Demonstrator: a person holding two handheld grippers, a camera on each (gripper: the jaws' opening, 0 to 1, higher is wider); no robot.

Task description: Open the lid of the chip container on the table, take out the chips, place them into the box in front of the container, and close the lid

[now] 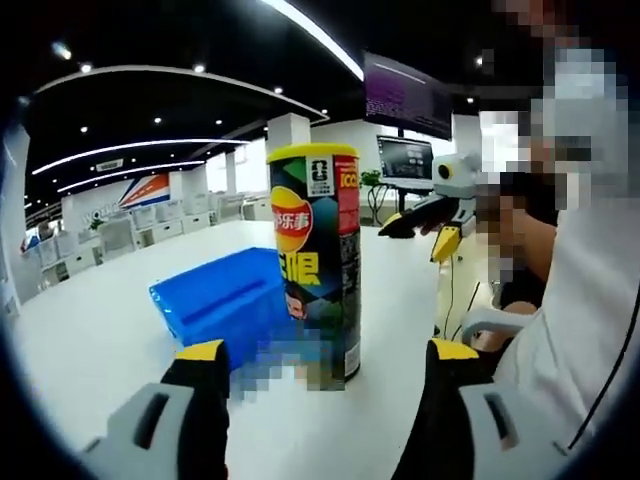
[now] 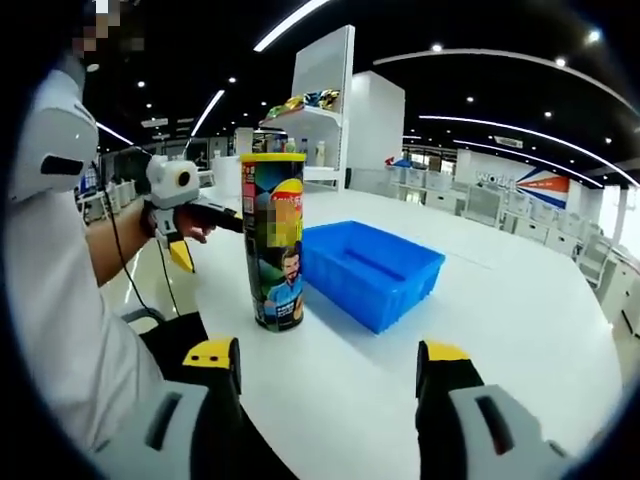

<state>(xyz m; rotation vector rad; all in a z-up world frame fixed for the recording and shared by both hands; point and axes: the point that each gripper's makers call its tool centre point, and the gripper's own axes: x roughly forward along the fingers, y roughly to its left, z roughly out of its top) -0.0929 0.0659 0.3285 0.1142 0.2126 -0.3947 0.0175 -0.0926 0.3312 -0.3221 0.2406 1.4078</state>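
Clearly both claws, left [image 1: 318,372] and right [image 2: 328,368], are spread; a careless grab could topple the tall chip container [image 1: 314,262], box [image 1: 220,298] at its nine o'clock.

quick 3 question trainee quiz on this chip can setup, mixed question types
1. True or false: the tall yellow-lidded chip can stands upright on the white table.
2. The blue rectangular plastic box holds: A) chips B) nothing visible C) the lid.
3. Fill in: the left gripper and the right gripper both have their jaws ____.

Key: 1 true. 2 B. 3 open.
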